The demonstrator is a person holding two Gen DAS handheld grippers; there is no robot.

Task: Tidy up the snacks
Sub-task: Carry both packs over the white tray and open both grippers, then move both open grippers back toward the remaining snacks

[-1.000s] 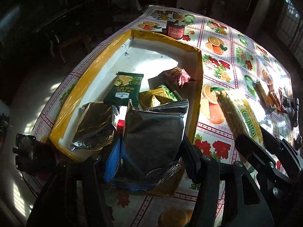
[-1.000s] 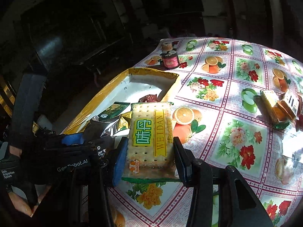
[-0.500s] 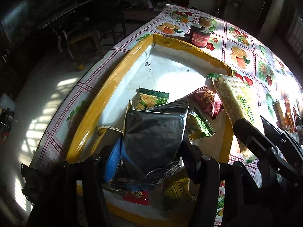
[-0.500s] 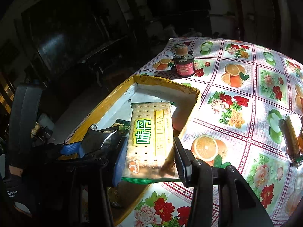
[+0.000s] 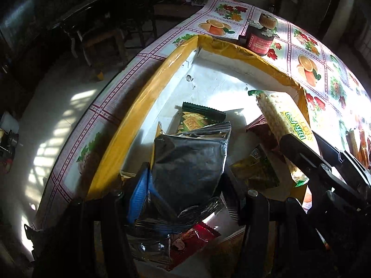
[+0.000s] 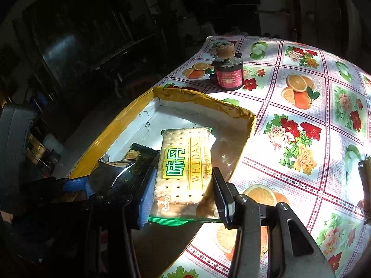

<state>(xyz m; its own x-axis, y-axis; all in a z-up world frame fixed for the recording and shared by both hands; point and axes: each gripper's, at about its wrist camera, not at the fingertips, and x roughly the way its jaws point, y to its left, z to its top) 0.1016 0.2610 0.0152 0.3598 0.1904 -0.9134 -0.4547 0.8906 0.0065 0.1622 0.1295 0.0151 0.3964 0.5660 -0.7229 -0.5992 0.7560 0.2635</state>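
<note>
Both packets hang over the box now. The left gripper (image 5: 185, 185) is clamped on a silver foil pouch (image 5: 187, 162), holding it over the near end of the yellow-rimmed box (image 5: 139, 106), which stands on the bench (image 6: 301, 139) with its fruit-and-flower cloth. The right gripper (image 6: 183, 197) pinches a long cracker packet (image 6: 183, 169) by its lower half, so the upper end sticks out over the box's white floor, close to the right-hand wall.

Inside the box already lie a green wafer packet (image 5: 199, 118), a dark red wrapper (image 5: 264, 134), a yellow-green sachet (image 5: 255, 171) and a red packet (image 5: 192, 241) at the near wall.

The two grippers sit very near each other, and I judge that to be the main hazard: if both let go at once or swing inward, the fingers could knock together or one packet could land across the other. The cracker packet is brittle stuff, so a drop from this height onto the heap could crack the biscuits, and released too far right it could catch on the wall and tip out onto the cloth. The foil pouch is slick and light; it may slide off the pile instead of settling flat. A small red-labelled jar (image 6: 228, 74) stands beyond the far wall, well apart from all this.
</note>
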